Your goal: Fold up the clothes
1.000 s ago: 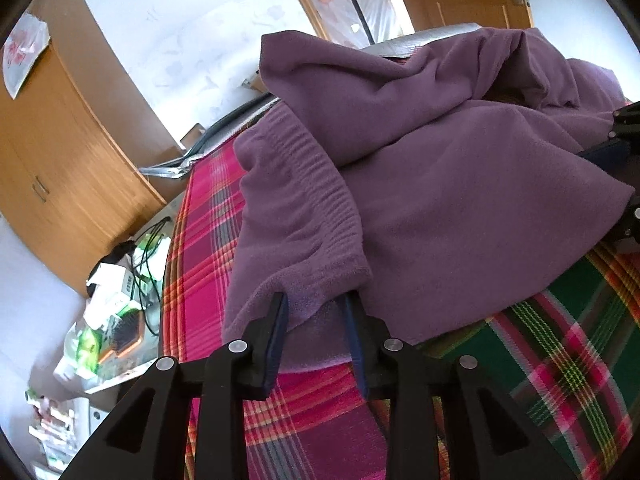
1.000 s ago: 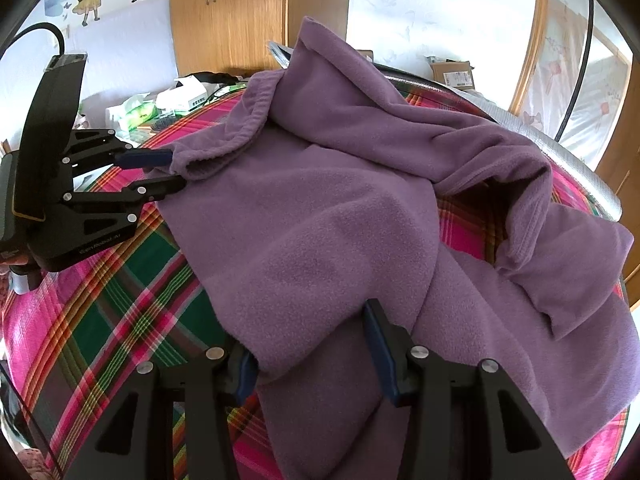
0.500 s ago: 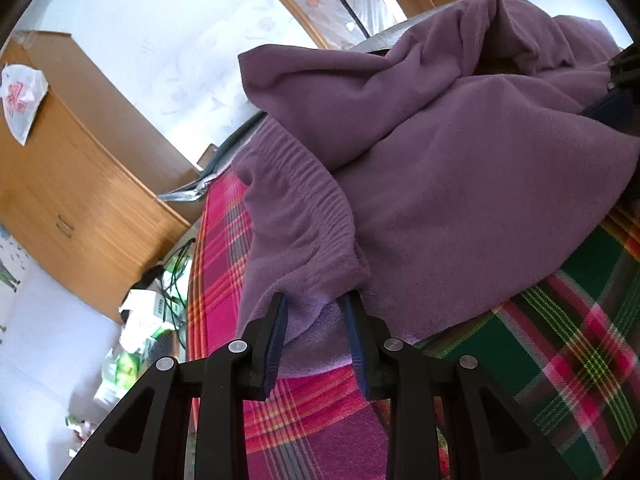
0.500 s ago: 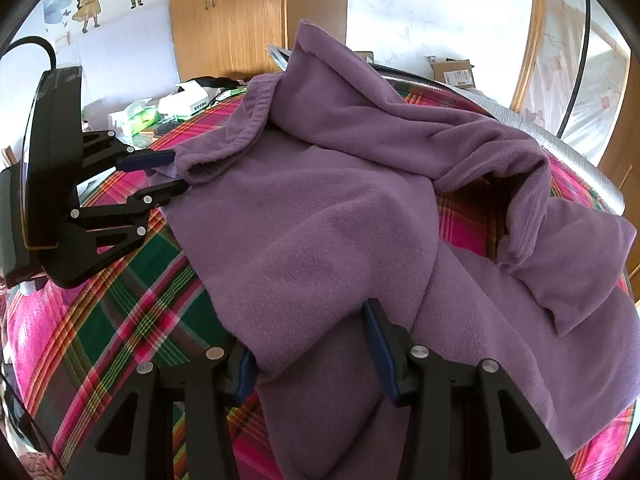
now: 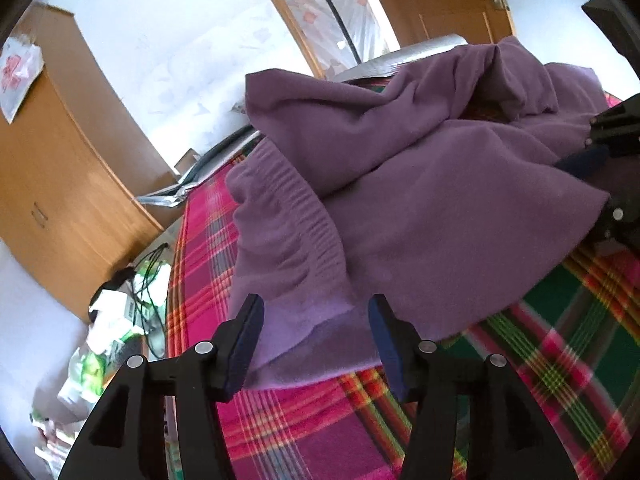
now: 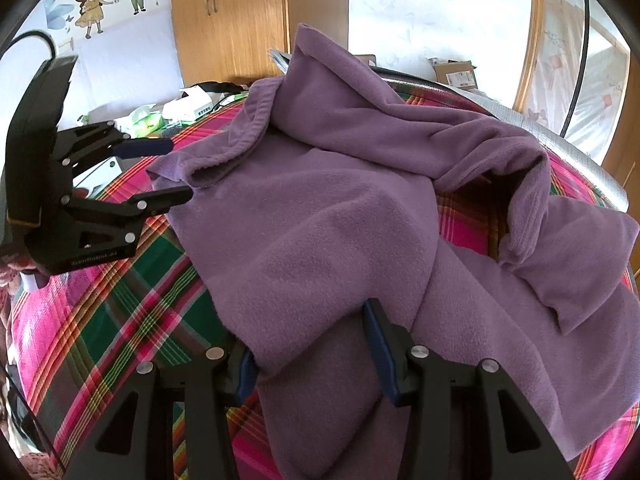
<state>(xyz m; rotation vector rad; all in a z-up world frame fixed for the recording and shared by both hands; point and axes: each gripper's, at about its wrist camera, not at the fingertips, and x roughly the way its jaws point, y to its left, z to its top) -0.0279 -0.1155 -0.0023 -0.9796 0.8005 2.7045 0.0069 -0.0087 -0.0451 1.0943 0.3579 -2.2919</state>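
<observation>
A purple fleece garment (image 5: 440, 208) lies crumpled on a pink and green plaid blanket (image 5: 300, 420). Its gathered elastic waistband (image 5: 292, 224) runs toward my left gripper (image 5: 316, 316). That gripper's jaws are opening: the waistband corner rests on the blanket between the fingers, and neither pad presses it. In the right wrist view the left gripper (image 6: 176, 172) stands at the garment's (image 6: 320, 220) left corner. My right gripper (image 6: 308, 348) stands open at the near edge, with a fold of fleece lying loosely between and over its fingers. It shows at the right edge of the left view (image 5: 588, 192).
A wooden wardrobe (image 6: 228, 20) stands behind the bed. Boxes, packets and cables (image 5: 120, 320) crowd a surface off the blanket's left edge. A silver mat (image 6: 568, 136) rims the far side, with a cardboard box (image 6: 456, 72) beyond. Bare plaid blanket (image 6: 120, 320) shows at front left.
The left jaws, pinched on the waistband corner before, have spread wide and let the cloth go. The right gripper has not moved.
</observation>
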